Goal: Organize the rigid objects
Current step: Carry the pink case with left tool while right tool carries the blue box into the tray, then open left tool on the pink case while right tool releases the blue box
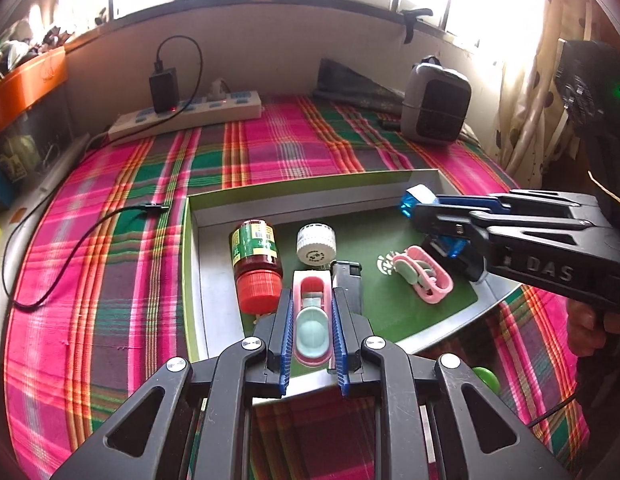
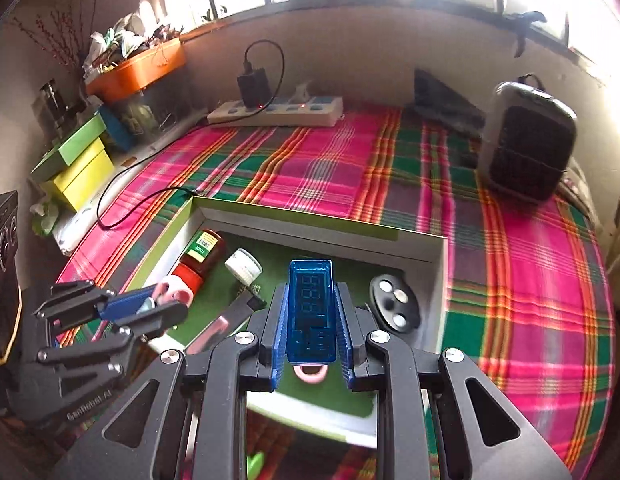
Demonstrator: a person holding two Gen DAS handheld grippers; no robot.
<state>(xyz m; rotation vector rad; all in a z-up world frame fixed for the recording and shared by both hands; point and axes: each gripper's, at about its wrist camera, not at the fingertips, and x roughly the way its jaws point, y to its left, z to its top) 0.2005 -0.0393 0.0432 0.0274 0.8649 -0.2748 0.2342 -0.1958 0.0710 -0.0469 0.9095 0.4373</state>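
Your left tool (image 1: 312,334) grips the pink-and-mint plastic clip (image 1: 311,320), your right tool (image 2: 312,320) the translucent blue USB meter (image 2: 311,310); release either carelessly and it may strike the red-capped bottle (image 1: 256,266) in the green-lined box (image 1: 390,308).

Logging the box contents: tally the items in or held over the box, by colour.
Pink: 2, pink holder, pink clip
Black: 2, black block, black disc
Blue: 1, blue meter
Red: 1, red-capped bottle
White: 1, white vial
Total: 7

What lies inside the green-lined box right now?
Inside the box: a red-capped bottle, white-capped bottle, pink clip, black case and black disc. The grippers hide the floor beneath them.
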